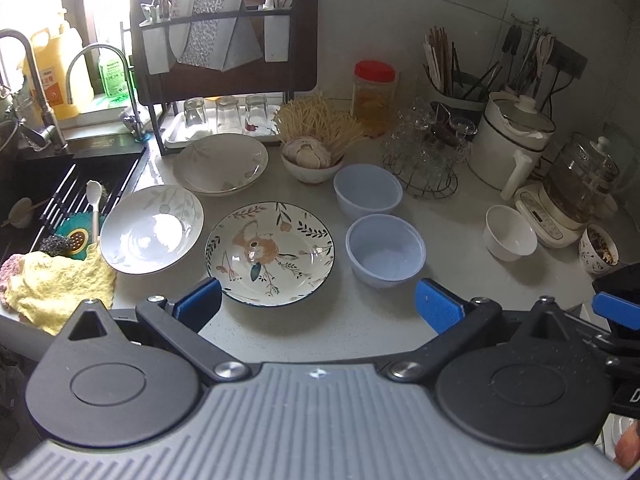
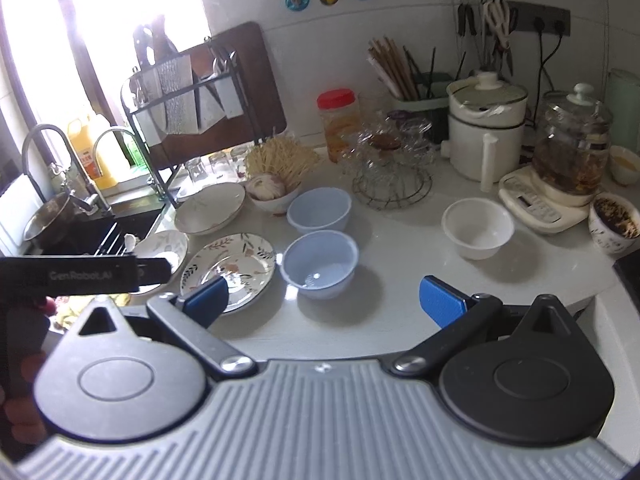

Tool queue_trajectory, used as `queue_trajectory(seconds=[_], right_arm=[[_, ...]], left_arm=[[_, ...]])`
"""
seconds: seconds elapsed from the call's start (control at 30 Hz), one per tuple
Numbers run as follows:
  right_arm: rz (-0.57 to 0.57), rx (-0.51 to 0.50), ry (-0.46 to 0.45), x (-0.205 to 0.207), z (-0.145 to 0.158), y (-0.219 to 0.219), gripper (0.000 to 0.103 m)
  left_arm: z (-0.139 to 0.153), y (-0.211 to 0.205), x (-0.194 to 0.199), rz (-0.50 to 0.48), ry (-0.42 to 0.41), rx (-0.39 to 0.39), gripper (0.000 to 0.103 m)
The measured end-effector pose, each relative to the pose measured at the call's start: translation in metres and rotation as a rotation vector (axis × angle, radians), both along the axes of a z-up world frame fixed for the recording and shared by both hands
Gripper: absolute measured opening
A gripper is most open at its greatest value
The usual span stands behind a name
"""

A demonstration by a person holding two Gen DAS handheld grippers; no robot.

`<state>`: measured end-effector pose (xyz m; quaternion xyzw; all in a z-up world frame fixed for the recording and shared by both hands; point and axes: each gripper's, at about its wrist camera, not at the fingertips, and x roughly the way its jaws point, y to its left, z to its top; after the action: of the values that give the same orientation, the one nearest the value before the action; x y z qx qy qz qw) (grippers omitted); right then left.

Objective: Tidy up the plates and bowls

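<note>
Both grippers hover over the near edge of the white counter (image 1: 360,332), nothing held. Left gripper (image 1: 318,304) has jaws wide apart, blue pads either side of the flowered plate (image 1: 270,254), not touching it. Right gripper (image 2: 324,300) also has jaws wide apart, above bare counter just in front of the near blue bowl (image 2: 320,262).

Dishes all on the counter, unstacked. Flowered plate sits front centre. Left of it a white leaf-print plate (image 1: 152,230), rims close together, next to the yellow cloth (image 1: 56,284) by the sink (image 1: 80,172). Behind those two, a second leaf-print plate (image 1: 220,164) in front of the drying rack (image 1: 224,40). Right of the flowered plate, two blue bowls in a row going back: near one, then far blue bowl (image 1: 368,192), almost touching. White bowl (image 1: 510,232) well apart to the right, beside the white kettle base (image 1: 548,216). A bowl of garlic (image 1: 312,160) sits behind the far blue bowl, next to the wire basket of glasses (image 1: 424,160).
</note>
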<state>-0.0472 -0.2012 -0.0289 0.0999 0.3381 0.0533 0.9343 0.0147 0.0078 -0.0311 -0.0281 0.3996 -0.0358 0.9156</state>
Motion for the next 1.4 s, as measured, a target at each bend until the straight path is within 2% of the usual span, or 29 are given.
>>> queue_trajectory(seconds=[0.13,0.4,0.57,0.73,1.03,1.13,1.27,1.33,1.4], right_arm=[[0.006,0.002,-0.009,0.012,0.005,0.019,0.103],[0.040,0.016,0.032,0.045,-0.001,0.062,0.103],[0.063,0.010,0.062,0.068,-0.005,0.093,0.103],[0.075,0.004,0.091,0.086,-0.012,0.127,0.103],[0.062,0.044,0.119,0.126,-0.025,0.185,0.098],[0.066,0.073,0.129,0.137,-0.032,0.207,0.096],[0.069,0.101,0.170,0.150,-0.049,0.233,0.084],[0.066,0.099,0.193,0.156,-0.060,0.248,0.082],[0.065,0.131,0.226,0.161,-0.072,0.260,0.074]], left_arm=[[-0.002,0.021,0.017,-0.022,-0.008,0.036,0.103],[-0.002,0.065,0.047,-0.056,-0.046,0.062,0.103],[-0.011,0.097,0.073,-0.053,-0.016,0.033,0.103],[-0.024,0.133,0.093,-0.052,0.002,0.043,0.103],[-0.045,0.221,0.128,-0.027,0.031,0.033,0.103],[-0.053,0.249,0.141,-0.039,0.049,0.019,0.103],[-0.067,0.279,0.157,-0.070,0.069,0.014,0.103],[-0.077,0.291,0.167,-0.085,0.087,0.010,0.103],[-0.089,0.303,0.179,-0.103,0.105,0.010,0.103]])
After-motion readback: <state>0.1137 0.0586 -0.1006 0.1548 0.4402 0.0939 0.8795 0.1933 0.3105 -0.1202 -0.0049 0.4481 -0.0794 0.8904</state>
